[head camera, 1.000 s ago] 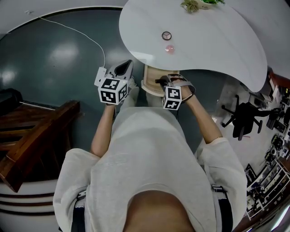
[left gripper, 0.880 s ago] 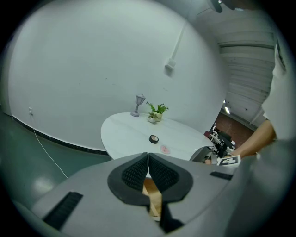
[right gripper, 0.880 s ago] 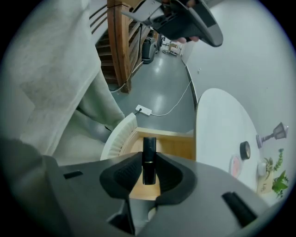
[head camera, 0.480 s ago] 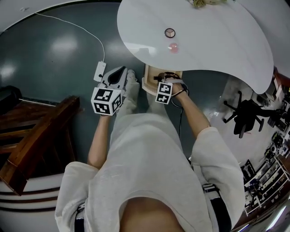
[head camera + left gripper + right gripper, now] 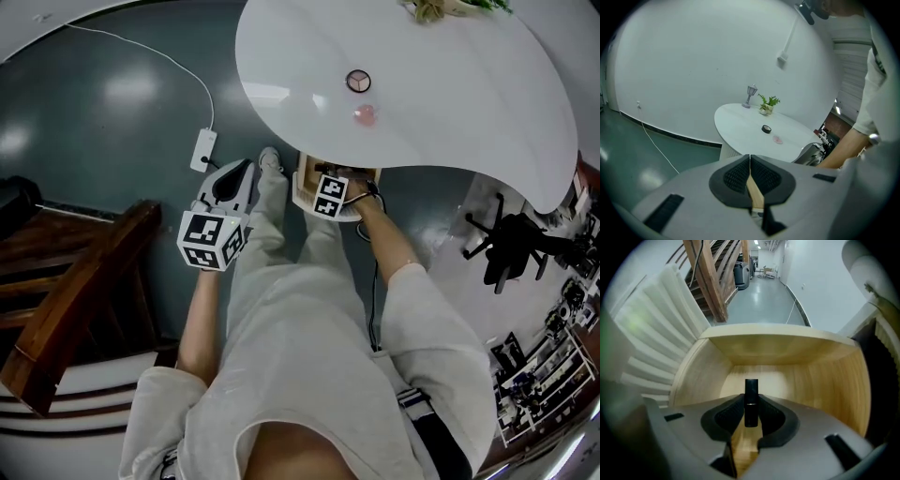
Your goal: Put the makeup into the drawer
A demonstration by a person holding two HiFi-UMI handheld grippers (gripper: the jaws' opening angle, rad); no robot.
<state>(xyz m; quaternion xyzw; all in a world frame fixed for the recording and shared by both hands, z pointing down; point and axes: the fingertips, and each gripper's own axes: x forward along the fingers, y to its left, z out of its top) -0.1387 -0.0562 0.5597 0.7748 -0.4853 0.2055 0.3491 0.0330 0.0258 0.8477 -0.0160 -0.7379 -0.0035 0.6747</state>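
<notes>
While the right gripper point(image 5: 751, 416) is pointed down into the open, curved drawer of pale wood point(image 5: 768, 331), a slim black cylindrical makeup tube with a thin metal band point(image 5: 751, 390) is seen pinched between its dark ribbed pads. The tube is gripped round its lower half, and its upper end is pushed out past the jaw tips, over the light drawer bottom. Whether the tube touches that bottom cannot be told. No other item is seen inside the drawer.

From the head view, the drawer is found pulled out from under the edge of the round white table point(image 5: 422, 84), and the right gripper's marker cube is placed right over it. The left gripper point(image 5: 750, 176) is held off to the left of the drawer, above the grey-green floor. Its jaws are pressed together, pad against pad, with nothing caught between them.

On the tabletop, a small round black disc point(image 5: 357, 81) and a small pink object point(image 5: 365, 115) are laid near each other, well apart from the green potted plant point(image 5: 441, 7) at the far edge. Beside that plant, a little grey lamp figurine point(image 5: 751, 95) is picked up in the left gripper view. A white cable with a white block at its end point(image 5: 202, 150) is trailed across the floor. Dark wooden stairs point(image 5: 75, 291) are seen to the left, and a black office chair point(image 5: 511, 248) to the right.
</notes>
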